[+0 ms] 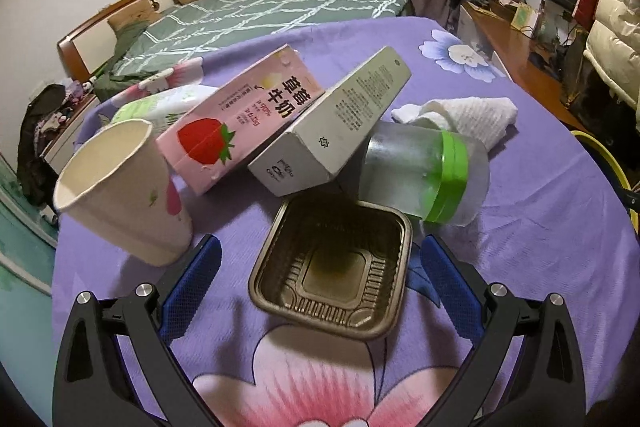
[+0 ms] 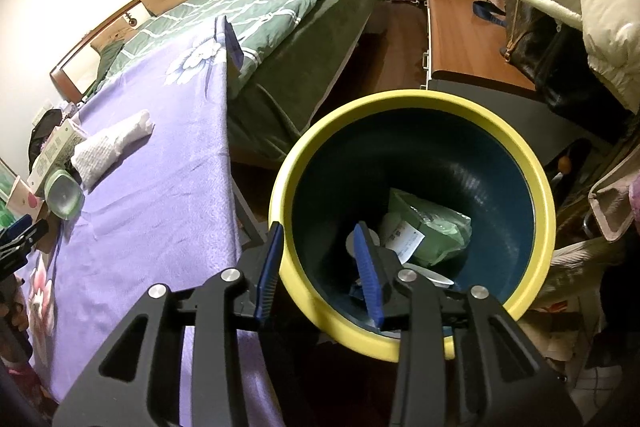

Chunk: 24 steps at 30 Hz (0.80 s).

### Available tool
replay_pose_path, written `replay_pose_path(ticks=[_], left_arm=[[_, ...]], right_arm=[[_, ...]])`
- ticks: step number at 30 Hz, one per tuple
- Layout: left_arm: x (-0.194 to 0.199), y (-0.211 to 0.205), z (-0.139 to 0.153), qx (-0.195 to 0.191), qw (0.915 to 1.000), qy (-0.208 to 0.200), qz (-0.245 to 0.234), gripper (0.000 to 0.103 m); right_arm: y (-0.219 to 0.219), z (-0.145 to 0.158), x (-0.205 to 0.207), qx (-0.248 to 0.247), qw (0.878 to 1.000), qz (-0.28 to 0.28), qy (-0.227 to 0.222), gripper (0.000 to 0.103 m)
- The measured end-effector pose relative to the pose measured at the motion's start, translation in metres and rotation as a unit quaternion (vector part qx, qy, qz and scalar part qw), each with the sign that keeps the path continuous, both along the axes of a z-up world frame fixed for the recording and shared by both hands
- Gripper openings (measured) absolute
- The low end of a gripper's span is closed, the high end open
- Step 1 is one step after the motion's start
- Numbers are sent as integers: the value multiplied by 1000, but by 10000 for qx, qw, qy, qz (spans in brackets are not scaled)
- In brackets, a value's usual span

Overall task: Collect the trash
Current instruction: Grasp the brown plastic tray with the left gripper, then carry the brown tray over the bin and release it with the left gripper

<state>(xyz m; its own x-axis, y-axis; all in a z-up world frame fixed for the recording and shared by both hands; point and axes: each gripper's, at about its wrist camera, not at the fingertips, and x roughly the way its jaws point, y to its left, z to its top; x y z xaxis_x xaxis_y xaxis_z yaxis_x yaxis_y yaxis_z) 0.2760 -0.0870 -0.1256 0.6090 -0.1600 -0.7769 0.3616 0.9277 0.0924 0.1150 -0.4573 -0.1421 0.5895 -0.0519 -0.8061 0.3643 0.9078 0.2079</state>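
My left tongs [image 1: 318,267] stand wide open and point steeply down at the brown tray [image 1: 334,267], which lies on the purple bench [image 1: 540,227] between the two blue pads. The pads do not touch it yet, so nothing is held. I judge that the step in hand is the reach for this tray. The next move calls for lowering a little more, so that the pads come beside the tray walls, and then closing gently, because the thin plastic will bend easily.

Behind the tray, more trash waits: a paper cup [image 1: 120,195] on the left, a pink carton [image 1: 240,119], a grey box [image 1: 332,123] leaning on a clear jar [image 1: 420,171] with a green band, and a white tissue [image 1: 464,115] further back.

My right tongs [image 2: 318,271] are partly open and straddle the yellow rim of the bin [image 2: 532,163]: one pad is outside the wall, the other inside. I cannot tell whether the pads press on the rim. The bin stands just beside the bench edge, and a green packet [image 2: 436,227] already lies in it. This hand also points steeply down, and I judge that it steadies the bin for the drop.
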Motion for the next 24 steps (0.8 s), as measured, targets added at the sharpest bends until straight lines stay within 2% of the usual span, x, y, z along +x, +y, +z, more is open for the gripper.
replay_pose_path(ticks=[8,9,11,14,24], left_arm=[[16,-8,-13,-70,9997,168,-188,97],[16,-9,-14,-75,9996,186,-187,94],[15,-9,-16,-98,9995,255,-171,79],[13,-8,-19,-141,9991,370,-135,72],[-32,-15,-7,-174,9989,316,-290,70]], right_arm=[[-2,-4,3,58,10000,5,33,35],[-3,-4,3,66,10000,-2,32,35],[-4,-4,3,78,10000,-10,28,35],[-4,-4,3,89,10000,-7,23,35],[-3,-1,-3,104,9999,47,-61,35]])
